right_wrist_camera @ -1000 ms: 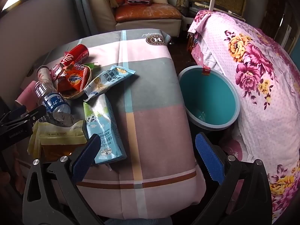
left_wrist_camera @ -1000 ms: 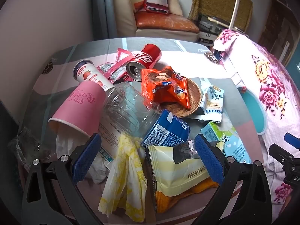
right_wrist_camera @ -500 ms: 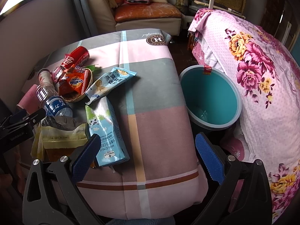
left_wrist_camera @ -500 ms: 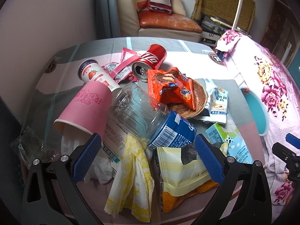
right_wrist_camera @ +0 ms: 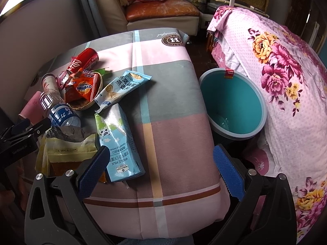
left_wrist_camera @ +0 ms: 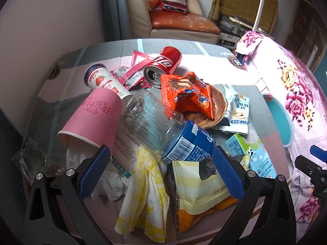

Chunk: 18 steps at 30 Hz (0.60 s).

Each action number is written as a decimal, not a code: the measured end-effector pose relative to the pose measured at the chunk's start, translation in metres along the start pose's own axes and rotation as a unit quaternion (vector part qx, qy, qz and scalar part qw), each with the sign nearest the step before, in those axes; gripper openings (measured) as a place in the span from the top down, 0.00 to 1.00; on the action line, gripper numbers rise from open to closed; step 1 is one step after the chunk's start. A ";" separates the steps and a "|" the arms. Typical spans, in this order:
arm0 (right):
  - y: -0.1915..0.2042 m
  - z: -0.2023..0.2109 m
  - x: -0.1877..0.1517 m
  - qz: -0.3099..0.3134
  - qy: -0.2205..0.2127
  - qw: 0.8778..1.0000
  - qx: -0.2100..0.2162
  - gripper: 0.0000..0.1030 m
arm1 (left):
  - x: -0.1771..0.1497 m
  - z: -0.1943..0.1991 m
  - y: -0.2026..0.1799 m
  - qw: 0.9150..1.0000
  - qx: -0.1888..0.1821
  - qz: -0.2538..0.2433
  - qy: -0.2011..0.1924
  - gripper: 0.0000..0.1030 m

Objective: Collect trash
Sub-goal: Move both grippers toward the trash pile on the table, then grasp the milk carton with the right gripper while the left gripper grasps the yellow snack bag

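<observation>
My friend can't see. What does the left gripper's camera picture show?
The open left gripper hovers over a trash pile on a table: a clear bottle, pink cup, red can and yellow snack bag.

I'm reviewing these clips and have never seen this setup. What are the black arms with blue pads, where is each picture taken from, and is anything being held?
No robot here: a person carries hand-held tongs, each with its own camera looking out along the fingers. The left tongs hover open over a trash pile: a pink cup, clear bottle, red can, yellow napkin and yellow snack bag. The right tongs are open over the table, near a milk carton and a teal bin beside it. Nothing is held.
</observation>
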State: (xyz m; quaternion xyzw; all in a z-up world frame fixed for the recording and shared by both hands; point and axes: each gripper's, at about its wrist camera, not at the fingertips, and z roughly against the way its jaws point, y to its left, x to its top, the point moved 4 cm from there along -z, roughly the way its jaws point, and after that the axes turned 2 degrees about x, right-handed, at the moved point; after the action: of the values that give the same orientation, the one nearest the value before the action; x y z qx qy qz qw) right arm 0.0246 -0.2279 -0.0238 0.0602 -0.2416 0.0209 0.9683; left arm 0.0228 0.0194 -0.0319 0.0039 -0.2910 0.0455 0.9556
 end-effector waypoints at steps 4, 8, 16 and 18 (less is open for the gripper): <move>0.001 -0.005 -0.002 -0.002 0.010 1.000 0.001 0.06 | -0.002 -0.005 0.001 1.000 -0.003 0.002 0.005 0.03; 0.001 -0.009 -0.003 -0.004 0.017 1.000 0.002 0.06 | -0.004 -0.010 0.003 1.000 -0.005 0.007 0.013 0.03; 0.007 -0.015 -0.003 0.001 0.026 1.000 0.009 0.06 | -0.002 -0.011 0.008 1.000 -0.006 0.008 0.014 0.03; 0.009 -0.017 -0.002 0.002 0.032 0.999 0.017 0.06 | -0.002 -0.011 0.008 1.000 -0.007 0.009 0.014 0.03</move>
State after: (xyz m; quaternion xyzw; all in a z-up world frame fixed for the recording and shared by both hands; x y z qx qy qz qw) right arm 0.0300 -0.2167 -0.0390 0.0756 -0.2105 0.0286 0.9742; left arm 0.0264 0.0276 -0.0421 -0.0061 -0.2779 0.0518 0.9592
